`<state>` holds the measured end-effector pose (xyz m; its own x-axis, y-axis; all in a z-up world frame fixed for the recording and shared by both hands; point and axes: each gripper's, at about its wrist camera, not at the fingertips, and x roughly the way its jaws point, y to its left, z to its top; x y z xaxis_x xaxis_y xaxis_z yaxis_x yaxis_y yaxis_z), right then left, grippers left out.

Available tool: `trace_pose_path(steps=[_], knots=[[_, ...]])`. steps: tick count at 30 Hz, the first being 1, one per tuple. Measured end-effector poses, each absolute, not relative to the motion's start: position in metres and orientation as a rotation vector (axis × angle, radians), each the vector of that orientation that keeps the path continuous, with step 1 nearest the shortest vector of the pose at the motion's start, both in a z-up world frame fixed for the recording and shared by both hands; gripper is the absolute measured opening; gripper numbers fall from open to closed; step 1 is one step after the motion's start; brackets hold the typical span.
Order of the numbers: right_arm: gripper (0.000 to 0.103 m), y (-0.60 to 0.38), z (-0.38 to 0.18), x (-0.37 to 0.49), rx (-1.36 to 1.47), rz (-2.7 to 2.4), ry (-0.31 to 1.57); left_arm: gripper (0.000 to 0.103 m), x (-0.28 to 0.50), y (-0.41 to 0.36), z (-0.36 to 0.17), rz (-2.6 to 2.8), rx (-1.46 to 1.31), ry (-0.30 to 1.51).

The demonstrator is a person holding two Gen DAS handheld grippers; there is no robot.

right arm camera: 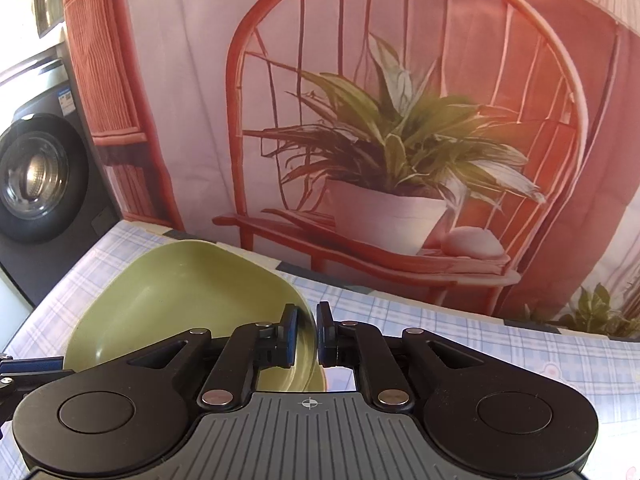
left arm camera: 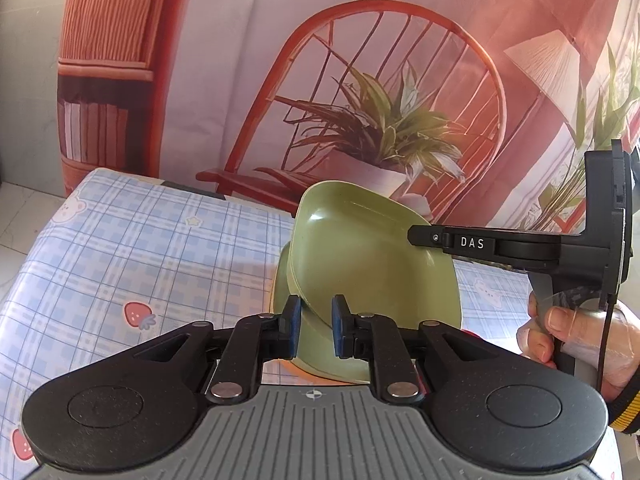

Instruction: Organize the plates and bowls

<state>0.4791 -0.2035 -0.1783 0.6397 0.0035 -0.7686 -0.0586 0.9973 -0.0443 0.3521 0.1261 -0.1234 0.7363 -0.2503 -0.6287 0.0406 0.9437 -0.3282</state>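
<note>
1. The tabletop (left arm camera: 132, 240) is covered by a blue-and-white checked cloth printed with strawberries, little bears and stars.
2. Behind its far edge hangs a printed backdrop (left arm camera: 248, 60) showing a red wooden chair, a potted leafy plant, a bookshelf and a lamp in reddish tones.
3. In the right wrist view a dark front-loading washing machine (right arm camera: 38, 176) stands on the floor past the tabletop's left edge, beside the backdrop.
4. A green plate (left arm camera: 360, 256), squarish with rounded corners, is tilted steeply near the middle of the tabletop, its hollow face turned toward the right side.
5. A second green dish (left arm camera: 282, 280) shows just behind and under it, touching it; how the two sit together is partly hidden.
6. The left tool (left arm camera: 316, 330) has its two blue-padded fingers set narrow on either side of the plate's lower rim; the pads look close to the rim, gripping it.
7. The right tool (right arm camera: 307, 334) is likewise narrow, its fingers pinching the plate's (right arm camera: 188, 300) right-hand rim.
8. In the left wrist view the right tool (left arm camera: 416, 236) reaches in from the right edge, held by a hand (left arm camera: 576, 336) in a clear glove with a yellow-striped cuff.
</note>
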Motion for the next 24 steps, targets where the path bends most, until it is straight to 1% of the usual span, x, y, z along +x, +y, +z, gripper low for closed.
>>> trace_pose_path(steps=[9, 24], knots=[[0.012, -0.198, -0.208, 0.491, -0.138, -0.002, 0.933, 0.019, 0.356, 0.127, -0.150, -0.181, -0.333, 0.765], [0.013, -0.191, -0.229, 0.494, -0.184, -0.030, 0.966, 0.019, 0.359, 0.130, -0.170, -0.169, -0.364, 0.790]])
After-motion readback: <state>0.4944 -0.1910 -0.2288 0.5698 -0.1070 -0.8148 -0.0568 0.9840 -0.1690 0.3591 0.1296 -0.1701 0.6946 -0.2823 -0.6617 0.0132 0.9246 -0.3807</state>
